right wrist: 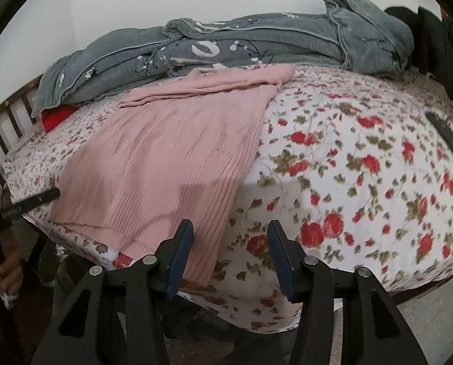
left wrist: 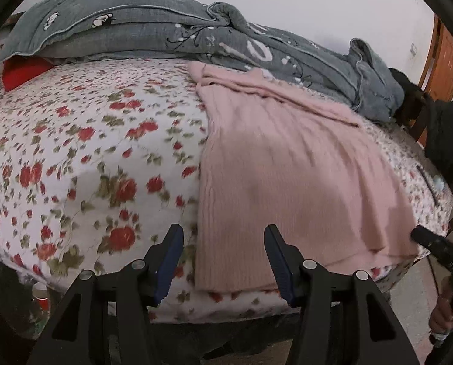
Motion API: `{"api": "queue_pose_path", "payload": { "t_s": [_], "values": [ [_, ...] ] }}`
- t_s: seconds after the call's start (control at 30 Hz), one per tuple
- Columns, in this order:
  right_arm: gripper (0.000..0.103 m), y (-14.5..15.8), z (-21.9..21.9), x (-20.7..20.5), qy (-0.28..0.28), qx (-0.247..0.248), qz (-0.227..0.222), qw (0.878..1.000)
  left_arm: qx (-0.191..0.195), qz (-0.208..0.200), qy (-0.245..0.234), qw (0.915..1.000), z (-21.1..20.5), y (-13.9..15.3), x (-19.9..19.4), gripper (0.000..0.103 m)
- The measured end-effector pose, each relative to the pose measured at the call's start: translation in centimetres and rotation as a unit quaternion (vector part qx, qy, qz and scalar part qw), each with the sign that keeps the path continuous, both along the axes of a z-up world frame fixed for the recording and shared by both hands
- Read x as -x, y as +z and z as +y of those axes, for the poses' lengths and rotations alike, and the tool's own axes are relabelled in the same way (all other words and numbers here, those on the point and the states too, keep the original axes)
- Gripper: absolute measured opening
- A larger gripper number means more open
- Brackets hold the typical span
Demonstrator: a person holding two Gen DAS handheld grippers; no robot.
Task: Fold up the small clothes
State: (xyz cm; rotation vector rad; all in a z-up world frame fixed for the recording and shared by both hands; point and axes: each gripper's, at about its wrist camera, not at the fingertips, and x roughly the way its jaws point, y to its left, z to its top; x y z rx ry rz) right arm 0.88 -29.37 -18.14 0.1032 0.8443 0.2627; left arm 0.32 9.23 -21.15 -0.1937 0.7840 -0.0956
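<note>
Nearest the viewer, the left gripper [left wrist: 223, 255] hangs just off the near edge of the bed, its two blue-padded fingers [left wrist: 170, 261] parted about halfway and holding nothing. The near left corner of the garment shows in the gap between them, but the pads do not touch it. The right gripper [right wrist: 231, 252] sits likewise at the near edge, fingers [right wrist: 279, 258] parted about halfway and empty, with the garment's near right corner just inside its left finger.

The pale pink ribbed knit sweater [left wrist: 287, 164] lies flat on the white bedsheet printed with red roses [left wrist: 74, 158]. Its hem runs along the near edge of the bed, and its body stretches back toward the far side, where a sleeve is folded across the top.

Judging by its look, the knit is light, soft and floppy, likely to stretch and sag when lifted, and not slippery. The two near hem corners look like the natural places to pinch, one per gripper.

Farther back, a rumpled grey quilt with white and black printed motifs [left wrist: 165, 27] is piled along the far edge of the bed, with a red cushion [left wrist: 19, 73] tucked under its left end. A plain pale wall rises behind.
</note>
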Motion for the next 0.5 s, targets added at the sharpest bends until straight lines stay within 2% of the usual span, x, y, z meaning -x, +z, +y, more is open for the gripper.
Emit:
{"api": "queue_pose_path", "payload": {
  "t_s": [0.2, 0.3, 0.33, 0.37, 0.4, 0.47, 0.5],
  "values": [
    [0.045, -0.7, 0.8, 0.0, 0.006, -0.005, -0.003, 1.0, 0.018, 0.005, 0.011, 0.9998, 0.1, -1.0, -0.3, 0.053],
    [0.04, -1.2, 1.4, -0.1, 0.012, -0.003, -0.002, 1.0, 0.003, -0.001, 0.017, 0.9998, -0.3, -1.2, -0.4, 0.051],
    [0.036, -1.3, 1.8, -0.1, 0.014, 0.0, -0.001, 1.0, 0.0, -0.001, 0.018, 0.9998, -0.5, -1.2, -0.4, 0.045],
    [0.031, -1.5, 2.0, -0.3, 0.017, 0.003, 0.0, 1.0, -0.002, 0.0, 0.02, 0.9998, -0.6, -1.2, -0.4, 0.035],
    [0.027, -1.6, 2.3, -0.3, 0.017, 0.006, 0.002, 1.0, 0.0, 0.002, 0.022, 0.9998, -0.7, -1.2, -0.5, 0.03],
    [0.01, -1.8, 2.7, -0.4, 0.02, 0.009, 0.0, 1.0, 0.002, 0.005, 0.023, 0.9997, -0.5, -1.1, -0.5, 0.017],
    [0.008, -1.8, 2.7, -0.3, 0.018, 0.009, -0.004, 1.0, 0.002, 0.004, 0.026, 0.9996, -0.3, -0.9, -0.4, 0.008]
  ]
}}
